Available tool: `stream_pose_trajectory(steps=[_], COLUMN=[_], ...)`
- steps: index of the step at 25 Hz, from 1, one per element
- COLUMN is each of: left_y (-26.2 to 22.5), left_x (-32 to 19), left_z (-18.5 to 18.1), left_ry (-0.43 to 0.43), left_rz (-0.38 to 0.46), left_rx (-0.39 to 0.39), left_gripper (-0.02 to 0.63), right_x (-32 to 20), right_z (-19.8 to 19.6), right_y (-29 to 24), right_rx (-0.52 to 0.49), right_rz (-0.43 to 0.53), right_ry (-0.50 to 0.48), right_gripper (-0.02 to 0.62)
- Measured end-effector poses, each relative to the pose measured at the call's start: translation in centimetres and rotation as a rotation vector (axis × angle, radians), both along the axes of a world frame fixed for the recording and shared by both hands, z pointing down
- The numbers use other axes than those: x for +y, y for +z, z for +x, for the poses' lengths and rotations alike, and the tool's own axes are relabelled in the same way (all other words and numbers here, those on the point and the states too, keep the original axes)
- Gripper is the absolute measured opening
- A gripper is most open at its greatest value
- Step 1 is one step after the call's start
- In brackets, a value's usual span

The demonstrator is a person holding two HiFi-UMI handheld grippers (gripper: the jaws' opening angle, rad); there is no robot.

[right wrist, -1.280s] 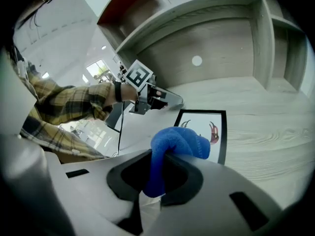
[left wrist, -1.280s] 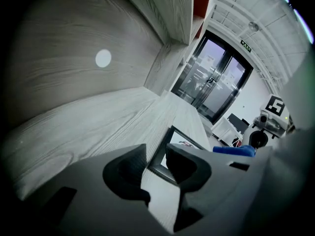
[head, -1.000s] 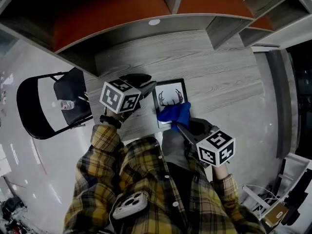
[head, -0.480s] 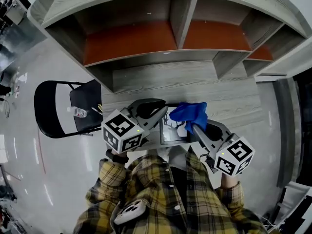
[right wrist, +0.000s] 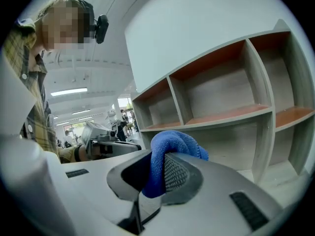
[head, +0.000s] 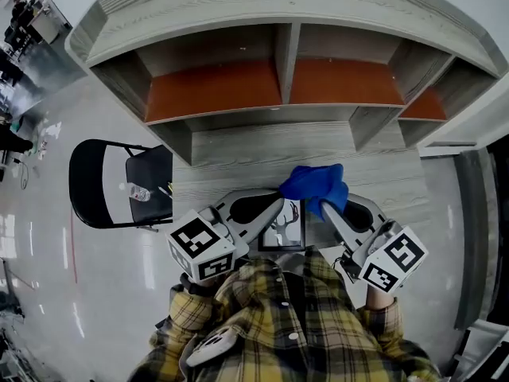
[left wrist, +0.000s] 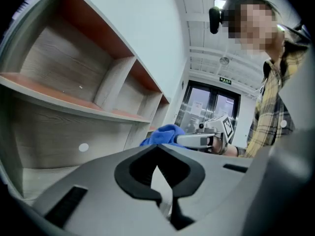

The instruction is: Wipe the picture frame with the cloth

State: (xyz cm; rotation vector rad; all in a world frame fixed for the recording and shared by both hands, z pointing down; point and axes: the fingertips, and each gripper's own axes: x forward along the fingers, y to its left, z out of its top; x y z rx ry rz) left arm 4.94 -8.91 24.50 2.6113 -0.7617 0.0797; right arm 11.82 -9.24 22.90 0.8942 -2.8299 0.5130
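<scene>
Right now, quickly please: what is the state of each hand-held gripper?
Left hand-held gripper: just closed, nothing seen between its jaws.
Right hand-held gripper: closed on the blue cloth.

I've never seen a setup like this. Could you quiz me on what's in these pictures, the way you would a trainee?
1. What does the right gripper hold? A a sponge, B a blue cloth, C a brush.
2. True or false: the cloth covers the whole picture frame.
3. What rests on the black chair's seat?
Key: 1 B. 2 False; most of the frame shows. 3 A clear bottle.
</scene>
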Motion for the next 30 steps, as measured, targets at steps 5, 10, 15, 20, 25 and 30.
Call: stream_pose_trajectory(steps=[5, 10, 15, 20, 25, 30], left_y=[-0.7, -1.0, -1.3, -1.4, -1.5, -1.3], left_x=[0.3, 0.5, 0.6, 0.7, 0.6, 0.9], left_z=[1.4, 2.1, 2.2, 2.0, 1.7, 1.7], left_ry=[0.012, 0.014, 0.004, -0.009, -0.012, -0.009], left_rz=[0.011, 0.015, 0.024, 0.012, 0.015, 0.009], left_rx=[0.011, 0.041, 0.026, 0.039, 0.038, 0.034], left_gripper=[0.006, 0.006, 0.006, 0.006, 0.006, 0.006], right_x=[-0.2, 0.1, 0.3, 0.4, 0.6, 1.0], right_z=[0.6, 0.8, 0.8, 1.0, 1.1, 1.3], right_y=[-1.4, -1.5, -1.5, -1.1, -0.8, -0.5], right_rx=[-0.026, -0.033, -0.028, -0.028, -0.029, -0.028], right_rz=[0.049, 0.059, 0.064, 0.047, 0.032, 0.027], right_ry=[-0.024, -0.042, -0.046, -0.041, -0.027, -0.015], right_gripper=[0.052, 0.052, 0.052, 0.052, 0.052, 0.052])
